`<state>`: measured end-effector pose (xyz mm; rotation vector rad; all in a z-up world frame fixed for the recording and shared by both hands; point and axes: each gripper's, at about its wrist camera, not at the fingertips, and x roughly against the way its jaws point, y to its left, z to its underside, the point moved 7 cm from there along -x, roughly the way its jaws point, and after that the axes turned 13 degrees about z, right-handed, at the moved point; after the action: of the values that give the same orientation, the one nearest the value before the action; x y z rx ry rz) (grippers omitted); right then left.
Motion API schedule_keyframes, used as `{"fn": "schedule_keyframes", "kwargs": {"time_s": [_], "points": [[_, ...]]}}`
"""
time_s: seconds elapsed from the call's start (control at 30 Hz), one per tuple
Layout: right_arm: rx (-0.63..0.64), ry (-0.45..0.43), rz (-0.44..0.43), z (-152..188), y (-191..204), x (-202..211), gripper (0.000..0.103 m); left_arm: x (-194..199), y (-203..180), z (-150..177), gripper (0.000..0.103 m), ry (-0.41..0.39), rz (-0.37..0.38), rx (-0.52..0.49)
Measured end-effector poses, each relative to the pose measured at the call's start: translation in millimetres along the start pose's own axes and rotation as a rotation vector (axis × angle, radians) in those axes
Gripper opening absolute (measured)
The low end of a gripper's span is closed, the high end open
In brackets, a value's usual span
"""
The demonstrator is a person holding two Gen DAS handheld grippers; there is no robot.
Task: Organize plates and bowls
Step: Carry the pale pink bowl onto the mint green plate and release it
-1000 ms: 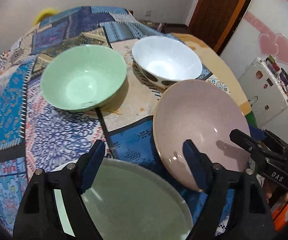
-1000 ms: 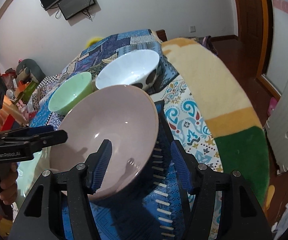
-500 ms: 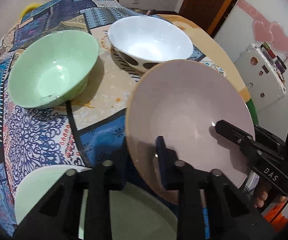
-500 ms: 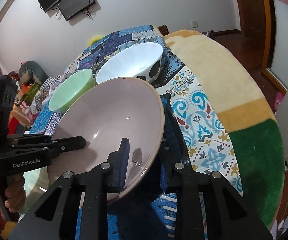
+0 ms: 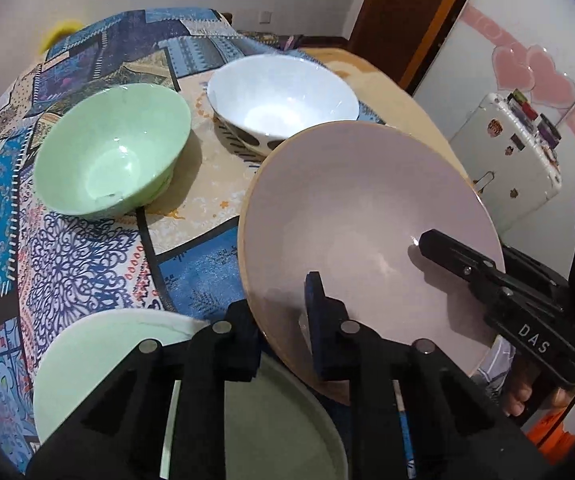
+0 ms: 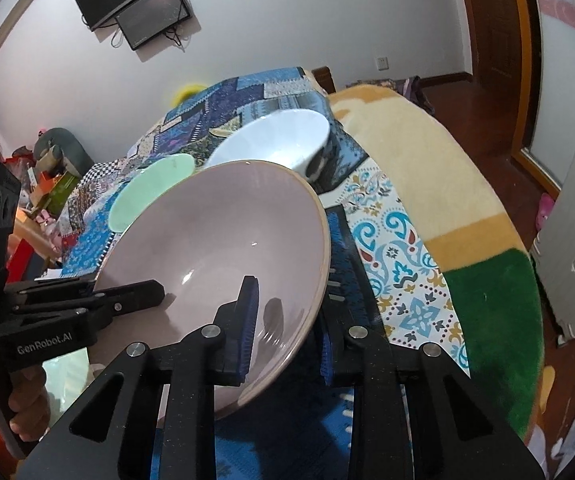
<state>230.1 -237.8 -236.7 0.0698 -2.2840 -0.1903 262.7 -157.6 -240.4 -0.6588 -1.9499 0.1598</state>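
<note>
Left wrist view. Left tool [image 5: 283, 312] is clamped on the near rim of the large, shallow pale-pink ceramic bowl [image 5: 367, 216], one finger inside and one under the rim. The bowl sits tilted, its far edge raised toward the white bowl with dark spots [image 5: 283, 100]; judged to be lifted by two tools because it is wide and a single rim grip would let it swing. Right tool [image 5: 447, 256] reaches in from the right and grips the opposite rim. The pale-green glossy bowl [image 5: 107, 160] rests apart on the patterned blue quilt [image 5: 67, 260]. The pale-green flat plate [image 5: 107, 352] lies right below the left tool, likely the stacking spot. Its near half is hidden by the tool body.

Right wrist view. Right tool [image 6: 287, 320] is closed on the pink bowl's rim [image 6: 215, 240], blue pad pressed inside. Left tool [image 6: 143, 292] holds the far side. Whether the bowl's underside touches the quilt [image 6: 399, 248] cannot be told. The green bowl [image 6: 151, 188] is mostly hidden behind the pink one; the white bowl's [image 6: 275, 140] base is cut off.
</note>
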Motion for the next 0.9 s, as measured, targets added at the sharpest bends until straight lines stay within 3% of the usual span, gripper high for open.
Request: {"fn": "schedule_keyframes", "kwargs": {"time_s": [0.4,0.9], "points": [[0.064,-0.062,-0.059,-11,50,27,0.024,70,8,12,0.019,-0.119,-0.018,0.023],[0.16,-0.088,-0.164,0,136,44,0.024,163,46,57,0.019,-0.242,-0.082,0.084]]}}
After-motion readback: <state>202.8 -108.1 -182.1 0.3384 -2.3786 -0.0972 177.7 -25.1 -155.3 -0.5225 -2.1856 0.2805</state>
